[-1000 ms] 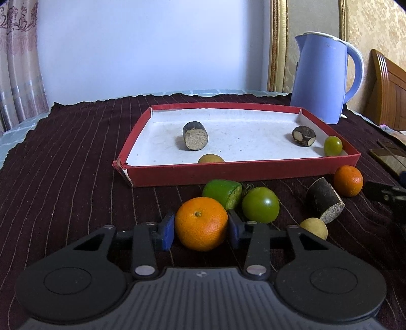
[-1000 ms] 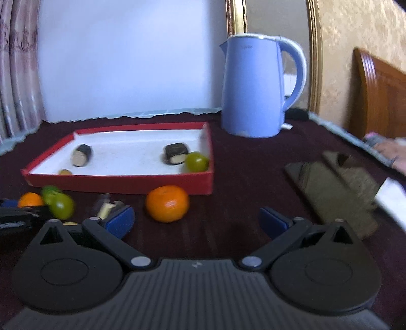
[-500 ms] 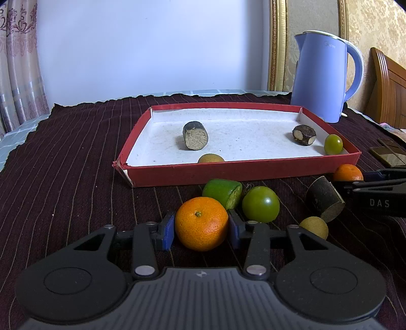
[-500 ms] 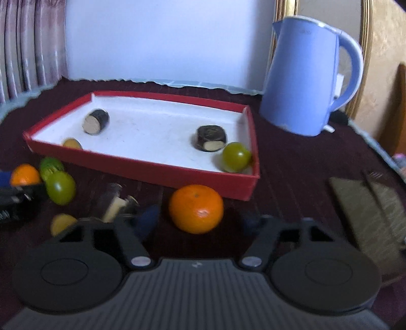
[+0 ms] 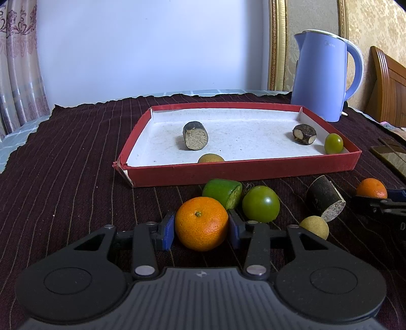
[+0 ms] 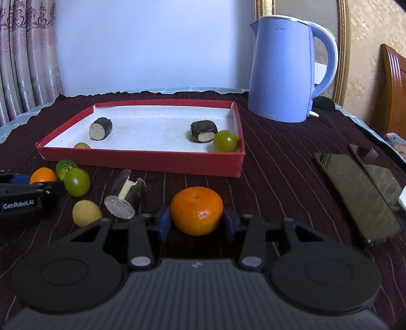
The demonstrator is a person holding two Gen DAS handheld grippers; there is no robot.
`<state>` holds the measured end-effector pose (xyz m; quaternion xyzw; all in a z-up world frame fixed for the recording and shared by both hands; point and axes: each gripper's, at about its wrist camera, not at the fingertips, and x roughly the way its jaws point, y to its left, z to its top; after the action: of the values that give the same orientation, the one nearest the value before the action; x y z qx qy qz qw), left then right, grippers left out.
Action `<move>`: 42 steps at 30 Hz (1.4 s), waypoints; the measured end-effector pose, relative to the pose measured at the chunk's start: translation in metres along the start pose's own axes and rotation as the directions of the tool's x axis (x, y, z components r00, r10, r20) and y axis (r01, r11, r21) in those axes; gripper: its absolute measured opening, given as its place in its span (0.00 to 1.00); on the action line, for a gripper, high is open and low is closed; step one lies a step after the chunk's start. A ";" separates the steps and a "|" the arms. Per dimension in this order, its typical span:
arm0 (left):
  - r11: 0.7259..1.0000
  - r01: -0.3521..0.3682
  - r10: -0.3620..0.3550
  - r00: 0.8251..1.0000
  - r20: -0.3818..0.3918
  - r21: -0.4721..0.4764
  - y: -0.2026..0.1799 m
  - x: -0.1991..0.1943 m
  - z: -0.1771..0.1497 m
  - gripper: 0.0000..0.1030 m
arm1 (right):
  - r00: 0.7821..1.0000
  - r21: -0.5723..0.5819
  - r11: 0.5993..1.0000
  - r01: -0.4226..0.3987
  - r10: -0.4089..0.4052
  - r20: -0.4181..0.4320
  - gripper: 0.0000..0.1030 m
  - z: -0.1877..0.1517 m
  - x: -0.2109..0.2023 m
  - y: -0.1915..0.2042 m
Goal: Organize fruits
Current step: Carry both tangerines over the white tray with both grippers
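Two oranges are now gripped: the left claw [image 5: 201, 226] clamps the dimpled left orange [image 5: 201, 223], and the right claw [image 6: 195, 219], wide a second ago, has just closed onto the glossy right orange [image 6: 196, 210]. Both sit on the counter [image 5: 63, 165] before the red tray [image 5: 243, 171], ready to lift.

A plain pale-blue wall [image 5: 152, 45] catches soft daylight behind a table draped in a dark maroon striped cloth [image 5: 63, 157]. Patterned pink curtains [image 5: 17, 71] hang at left; a gilt-framed panel [image 5: 276, 43] and textured gold wallpaper [image 5: 373, 22] stand at right, beside a carved wooden chair back [image 5: 388, 83]. A blue electric kettle [image 6: 284, 68] sits at the table's far edge
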<state>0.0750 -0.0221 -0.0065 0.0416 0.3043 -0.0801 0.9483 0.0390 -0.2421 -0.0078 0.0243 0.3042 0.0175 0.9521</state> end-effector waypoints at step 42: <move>0.997 -0.078 0.077 0.997 0.026 0.010 -0.019 -0.031 0.026 0.39 | 0.988 -0.009 0.998 -0.060 0.061 0.140 0.39 0.009 -0.043 0.030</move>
<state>0.0611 -0.0403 0.0323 0.0577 0.2896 -0.0455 0.9543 0.0089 -0.2149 0.0264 0.0325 0.2358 0.0453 0.9702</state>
